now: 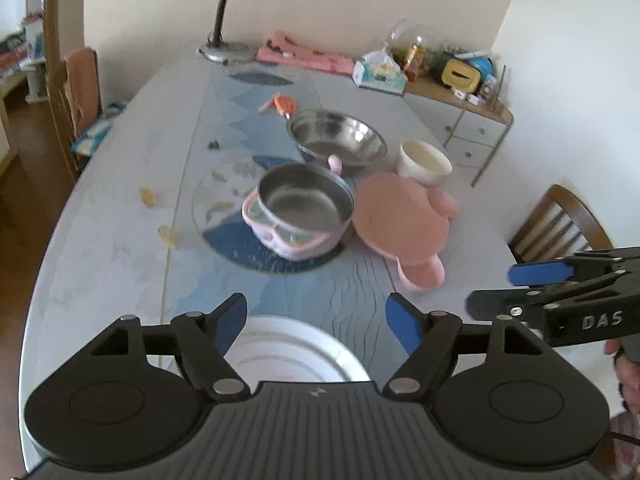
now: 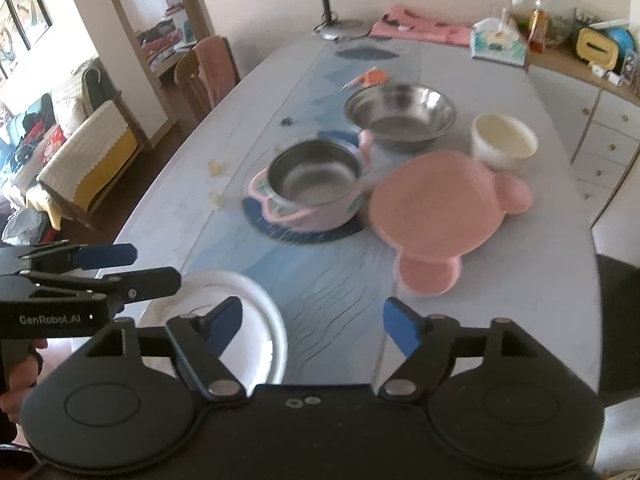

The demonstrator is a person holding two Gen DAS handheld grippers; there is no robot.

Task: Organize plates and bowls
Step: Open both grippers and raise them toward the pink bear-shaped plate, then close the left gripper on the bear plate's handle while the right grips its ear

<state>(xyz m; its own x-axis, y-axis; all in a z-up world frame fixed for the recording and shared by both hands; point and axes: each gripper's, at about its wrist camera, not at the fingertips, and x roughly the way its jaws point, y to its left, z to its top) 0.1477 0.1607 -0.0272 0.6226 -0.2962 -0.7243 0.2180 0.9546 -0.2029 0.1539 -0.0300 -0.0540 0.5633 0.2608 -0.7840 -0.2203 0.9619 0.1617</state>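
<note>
Right now the left gripper (image 1: pixel 316 322) and right gripper (image 2: pixel 312 322) both gape wide, holding nothing, above the white plate (image 1: pixel 296 350) at the near edge. Likely next: fetching the pink-cased steel bowl (image 1: pixel 306 200) or pink plate (image 2: pixel 430 204) farther off.

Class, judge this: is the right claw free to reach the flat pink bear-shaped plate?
Probably yes: the right claw is open and empty, and only bare tabletop lies between it and the flat pink bear-shaped plate.

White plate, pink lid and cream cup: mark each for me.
White plate (image 1: pixel 296 344): left wrist view, on its inner face.
Pink lid (image 2: pixel 432 204): right wrist view, on its flat top.
Cream cup (image 2: pixel 502 138): right wrist view, on its inside.
</note>
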